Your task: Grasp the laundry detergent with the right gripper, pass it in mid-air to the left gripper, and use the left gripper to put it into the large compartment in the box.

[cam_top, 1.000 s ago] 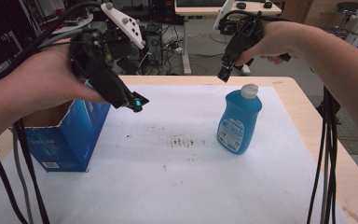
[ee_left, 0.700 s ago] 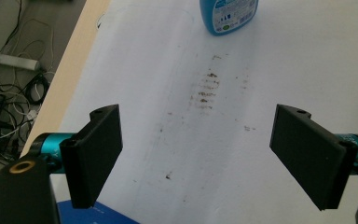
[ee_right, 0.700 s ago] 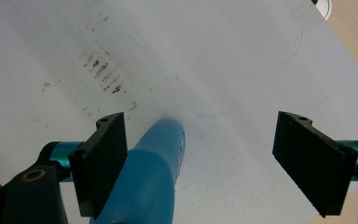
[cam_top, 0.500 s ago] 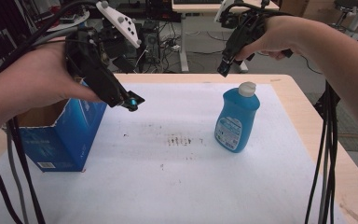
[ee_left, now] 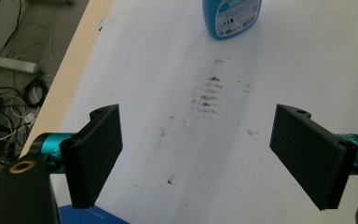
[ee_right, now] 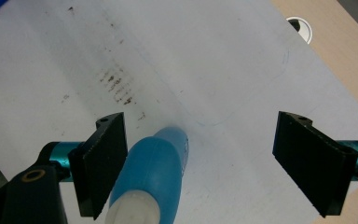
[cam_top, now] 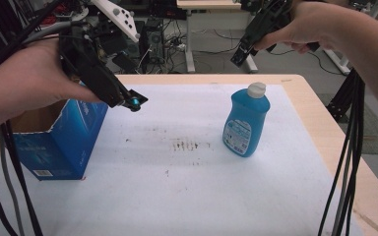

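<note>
Hovering wide open & empty, R gripper [cam_top: 239, 55] sits above upright blue bottle [cam_top: 244, 123], not touching.

Even, bright overhead light — soft faint shadows, no glare — near bottle cap [ee_right: 133, 212] slightly blurred.

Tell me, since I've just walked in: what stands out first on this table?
The blue bottle with a white cap, upright right of centre on the white mat. An open blue box sits at the left edge, with the left gripper open above it. The right gripper hovers open above the bottle.
</note>
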